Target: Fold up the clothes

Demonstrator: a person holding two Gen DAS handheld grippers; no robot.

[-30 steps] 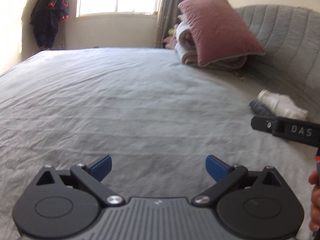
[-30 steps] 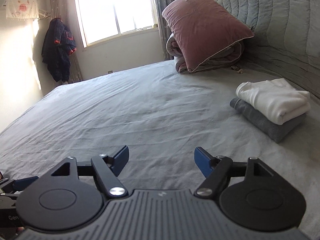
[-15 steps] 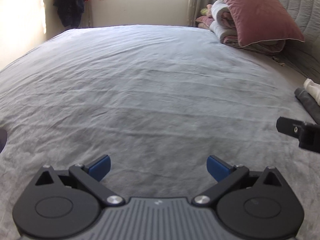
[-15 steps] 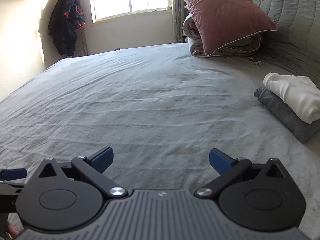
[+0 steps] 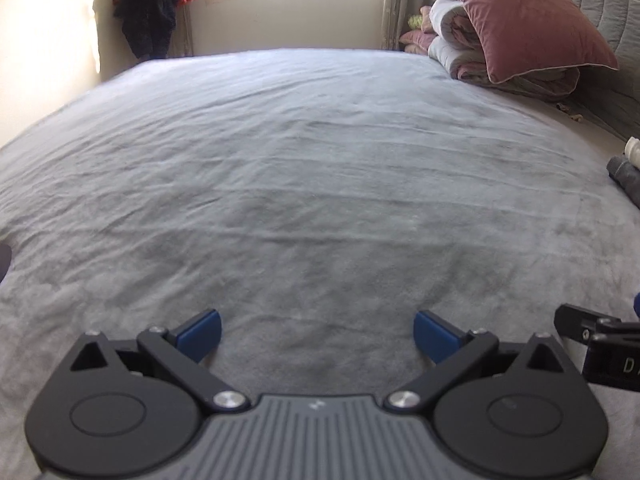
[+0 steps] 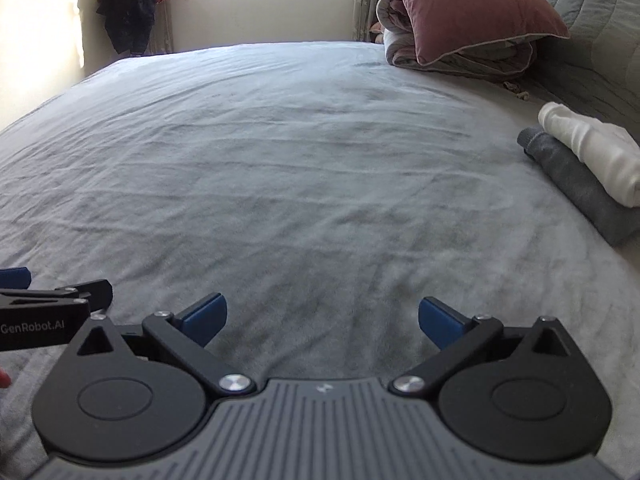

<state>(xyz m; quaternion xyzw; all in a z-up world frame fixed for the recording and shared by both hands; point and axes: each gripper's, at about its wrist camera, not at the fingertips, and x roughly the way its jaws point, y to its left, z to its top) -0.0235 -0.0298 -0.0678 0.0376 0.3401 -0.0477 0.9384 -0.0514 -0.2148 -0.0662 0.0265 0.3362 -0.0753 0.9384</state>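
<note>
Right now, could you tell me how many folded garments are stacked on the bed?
2. A folded grey garment lies at the bed's right edge, and a folded white garment rests on top of it. The frame edge cuts the stack, so more may be hidden.

The right wrist view shows white letters that say "GenRobot.AI". They sit on the flat black side of the left gripper (image 6: 40,304), the black tool with blue tips that pokes in at the left edge. The last letters are a bit fuzzy.

The left wrist view shows one white letter "D". It sits on the black side of the right gripper (image 5: 600,340), the same kind of black tool, at the right edge. The picture's edge cuts off the rest of the word.
</note>
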